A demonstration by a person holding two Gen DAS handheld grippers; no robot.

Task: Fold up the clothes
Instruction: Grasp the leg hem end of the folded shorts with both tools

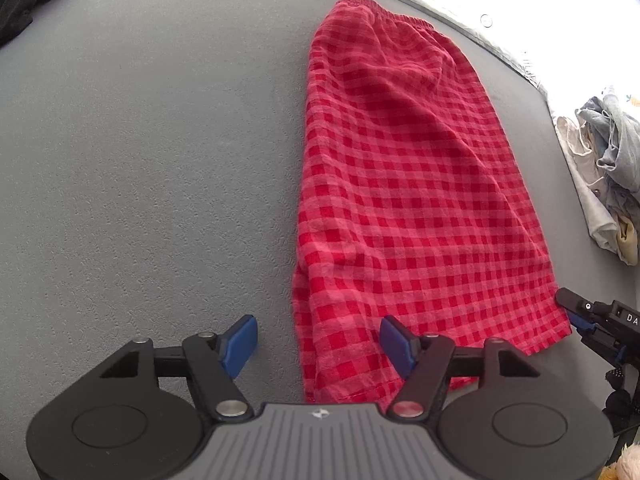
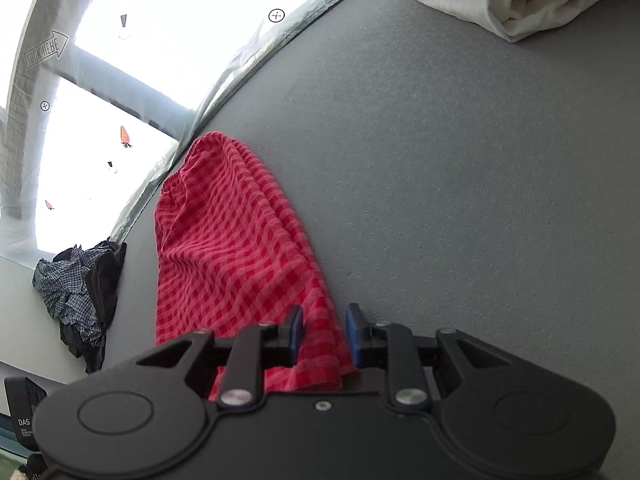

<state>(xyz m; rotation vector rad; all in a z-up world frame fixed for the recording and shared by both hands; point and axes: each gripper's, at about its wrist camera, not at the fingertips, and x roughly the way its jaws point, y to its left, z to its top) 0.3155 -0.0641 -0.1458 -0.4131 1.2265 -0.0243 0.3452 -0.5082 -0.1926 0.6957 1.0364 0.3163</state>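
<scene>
Grey worktop [image 1: 140,160], red checked shorts [image 1: 400,184] flat on it. Left hand-held gripper [image 1: 318,346] spread wide over shorts' near hem corner. Pale clothes pile [image 1: 608,168] right of shorts. Right view: right hand-held gripper [image 2: 323,334] part-spread, straddling shorts' [image 2: 232,248] hem edge; dark clothes heap [image 2: 84,300] left of shorts.

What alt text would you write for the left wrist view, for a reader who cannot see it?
Red checked cloth lies flat on a grey table, waistband at the far end. The open left tongs straddle its near left corner; the right tongs reach its near right corner. Clothes piles sit at the right edge and far left.
</scene>
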